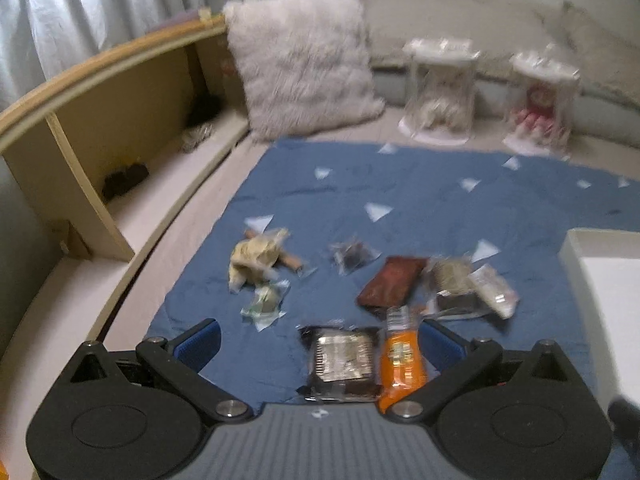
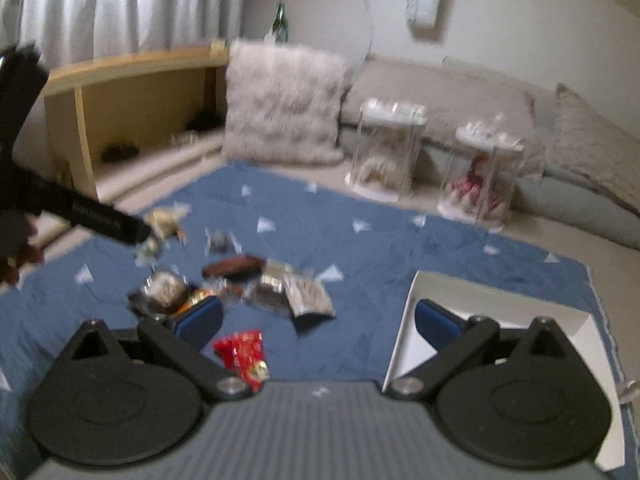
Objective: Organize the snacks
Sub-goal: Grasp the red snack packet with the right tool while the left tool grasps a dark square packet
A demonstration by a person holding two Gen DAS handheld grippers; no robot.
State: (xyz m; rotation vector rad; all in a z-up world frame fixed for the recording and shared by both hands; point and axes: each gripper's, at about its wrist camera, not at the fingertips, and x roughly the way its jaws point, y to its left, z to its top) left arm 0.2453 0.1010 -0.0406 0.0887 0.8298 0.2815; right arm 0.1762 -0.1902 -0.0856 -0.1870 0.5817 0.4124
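Observation:
Several snack packets lie scattered on a blue cloth. In the left wrist view my left gripper is open and empty above a dark silver packet and an orange packet; a brown packet, a tan packet and clear-wrapped snacks lie beyond. In the right wrist view my right gripper is open and empty, a red packet below its left finger, a white box under its right finger. The left gripper's body shows at far left.
A fluffy cushion and two clear display cases holding dolls stand at the back by grey bolsters. A wooden shelf runs along the left. The white box also shows at the right edge in the left wrist view.

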